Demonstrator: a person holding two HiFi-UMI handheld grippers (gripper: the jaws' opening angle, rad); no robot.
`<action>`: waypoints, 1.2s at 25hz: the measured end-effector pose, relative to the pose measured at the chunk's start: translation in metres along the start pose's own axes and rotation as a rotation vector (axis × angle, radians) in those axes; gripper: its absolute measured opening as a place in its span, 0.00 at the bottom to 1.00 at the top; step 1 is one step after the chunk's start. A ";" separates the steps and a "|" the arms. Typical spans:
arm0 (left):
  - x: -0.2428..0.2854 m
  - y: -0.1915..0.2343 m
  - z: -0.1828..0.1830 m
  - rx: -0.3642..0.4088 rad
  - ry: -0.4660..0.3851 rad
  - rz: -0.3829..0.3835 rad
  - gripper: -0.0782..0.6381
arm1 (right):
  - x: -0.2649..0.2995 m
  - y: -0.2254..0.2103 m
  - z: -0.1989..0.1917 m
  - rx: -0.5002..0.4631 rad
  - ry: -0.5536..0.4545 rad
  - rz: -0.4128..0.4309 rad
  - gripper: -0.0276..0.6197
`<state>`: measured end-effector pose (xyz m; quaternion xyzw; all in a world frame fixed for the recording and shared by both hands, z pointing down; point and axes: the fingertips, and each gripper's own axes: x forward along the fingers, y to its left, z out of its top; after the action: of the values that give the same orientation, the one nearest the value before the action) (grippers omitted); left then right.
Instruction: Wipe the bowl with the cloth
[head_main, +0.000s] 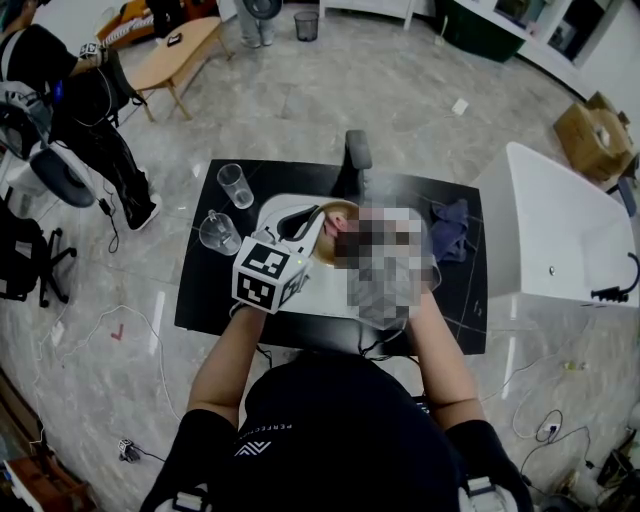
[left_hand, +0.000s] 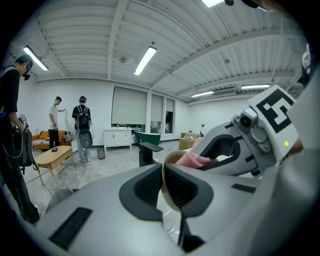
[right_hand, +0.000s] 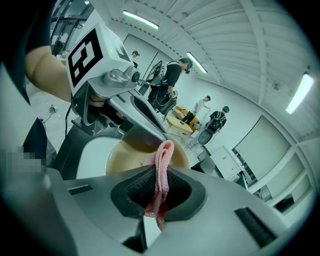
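A tan bowl (head_main: 325, 255) is lifted above a white tray (head_main: 325, 290) on the black table (head_main: 215, 290); a mosaic patch hides part of it. My left gripper (head_main: 312, 218), with its marker cube, is shut on the bowl's rim (left_hand: 165, 185). In the right gripper view my right gripper (right_hand: 159, 192) is shut on a folded pink cloth (right_hand: 161, 167) that reaches over the bowl (right_hand: 125, 155). The left gripper view shows the pink cloth (left_hand: 192, 160) inside the bowl with the right gripper's fingers (left_hand: 235, 150) behind it. In the head view the right gripper is hidden by the patch.
Two clear glasses (head_main: 235, 185) (head_main: 218, 232) stand on the table's left side. A crumpled blue-grey cloth (head_main: 452, 228) lies at its right. A black chair (head_main: 357, 150) is behind the table and a white cabinet (head_main: 560, 230) to the right. People stand far off (left_hand: 82, 127).
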<state>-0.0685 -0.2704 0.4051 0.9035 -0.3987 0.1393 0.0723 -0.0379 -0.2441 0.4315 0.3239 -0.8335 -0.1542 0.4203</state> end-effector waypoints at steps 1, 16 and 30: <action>0.001 0.001 0.003 0.002 -0.005 0.001 0.14 | -0.001 -0.004 0.003 -0.004 -0.007 -0.012 0.12; 0.006 0.014 0.043 0.033 -0.072 0.077 0.14 | -0.024 -0.058 0.030 0.056 -0.105 -0.206 0.12; -0.005 0.009 0.077 0.116 -0.133 0.107 0.15 | -0.011 -0.076 0.038 0.175 -0.127 -0.208 0.12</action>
<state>-0.0635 -0.2912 0.3309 0.8909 -0.4416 0.1057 -0.0143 -0.0325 -0.2937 0.3624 0.4337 -0.8305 -0.1436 0.3186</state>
